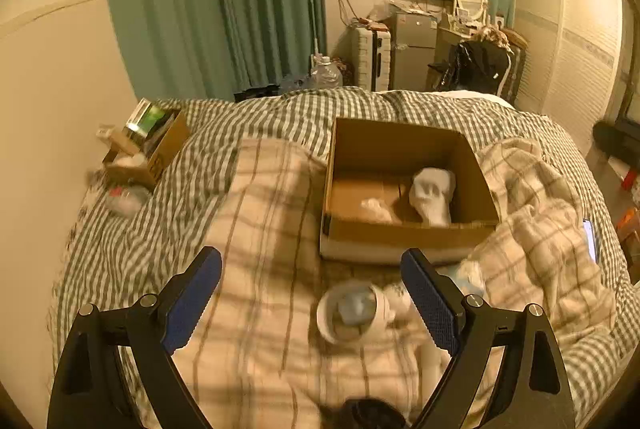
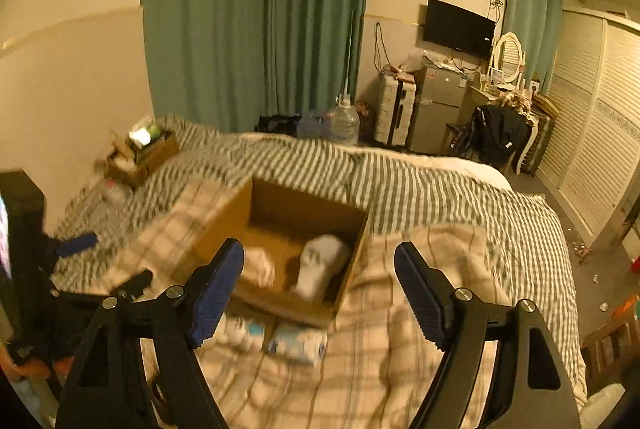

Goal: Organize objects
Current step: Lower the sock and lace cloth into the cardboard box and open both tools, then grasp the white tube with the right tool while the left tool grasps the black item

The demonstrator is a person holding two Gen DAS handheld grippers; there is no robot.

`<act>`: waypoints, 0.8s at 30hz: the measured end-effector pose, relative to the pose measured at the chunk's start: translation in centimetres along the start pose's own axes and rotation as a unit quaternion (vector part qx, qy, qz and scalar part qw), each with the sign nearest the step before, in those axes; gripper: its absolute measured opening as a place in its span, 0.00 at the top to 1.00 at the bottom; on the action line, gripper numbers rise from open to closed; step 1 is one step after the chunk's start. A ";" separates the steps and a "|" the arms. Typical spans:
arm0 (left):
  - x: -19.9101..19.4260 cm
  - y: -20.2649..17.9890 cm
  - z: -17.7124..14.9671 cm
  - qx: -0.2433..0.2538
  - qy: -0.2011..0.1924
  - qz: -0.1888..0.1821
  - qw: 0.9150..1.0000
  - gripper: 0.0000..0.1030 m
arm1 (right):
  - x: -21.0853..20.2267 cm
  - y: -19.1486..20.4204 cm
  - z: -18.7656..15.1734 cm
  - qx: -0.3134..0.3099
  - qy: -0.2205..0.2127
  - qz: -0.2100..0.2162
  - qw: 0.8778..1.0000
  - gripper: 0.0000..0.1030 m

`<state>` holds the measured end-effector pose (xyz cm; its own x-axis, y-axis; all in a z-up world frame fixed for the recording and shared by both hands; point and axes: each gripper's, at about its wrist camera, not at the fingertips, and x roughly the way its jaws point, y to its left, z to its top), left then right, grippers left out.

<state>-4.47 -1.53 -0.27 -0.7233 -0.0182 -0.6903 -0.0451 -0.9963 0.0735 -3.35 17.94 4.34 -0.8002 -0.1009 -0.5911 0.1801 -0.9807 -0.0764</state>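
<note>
An open cardboard box (image 1: 408, 233) sits on the bed; inside lie a white rolled sock (image 1: 432, 195) and a smaller white item (image 1: 376, 209). A white mug (image 1: 352, 311) lies on the plaid blanket just in front of the box, between my left gripper's (image 1: 312, 299) open blue pads. A pale blue and white pack (image 1: 466, 275) lies by the right pad. In the right wrist view the box (image 2: 280, 303) holds the sock (image 2: 320, 265); the pack (image 2: 296, 343) lies before it. My right gripper (image 2: 320, 289) is open and empty above the box's near edge.
A smaller cardboard box (image 1: 148, 145) of items stands at the bed's far left by the wall. A phone (image 1: 590, 239) lies on the bed's right side. A dark item (image 1: 368, 413) lies at the near edge. A water jug (image 2: 344, 125), suitcase and fridge stand beyond the bed.
</note>
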 end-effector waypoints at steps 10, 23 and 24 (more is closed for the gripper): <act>0.2 -1.7 -9.5 0.025 0.048 -0.002 0.999 0.09 | 1.7 2.1 -9.4 -0.024 0.062 -0.014 0.998 0.25; 5.7 -4.7 -14.4 0.088 0.142 -0.043 0.985 0.15 | 4.5 3.8 -11.8 -0.036 0.105 0.012 0.994 0.25; 5.5 -4.4 -14.3 0.080 0.138 -0.048 0.986 0.15 | 4.6 3.9 -12.0 -0.038 0.107 0.015 0.993 0.25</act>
<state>1.65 1.57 -14.70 -0.4957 0.0318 -0.8679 -0.2291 -0.9687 0.0954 0.53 15.61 -8.26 -0.6548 -0.0842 -0.7511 0.2511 -0.9616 -0.1111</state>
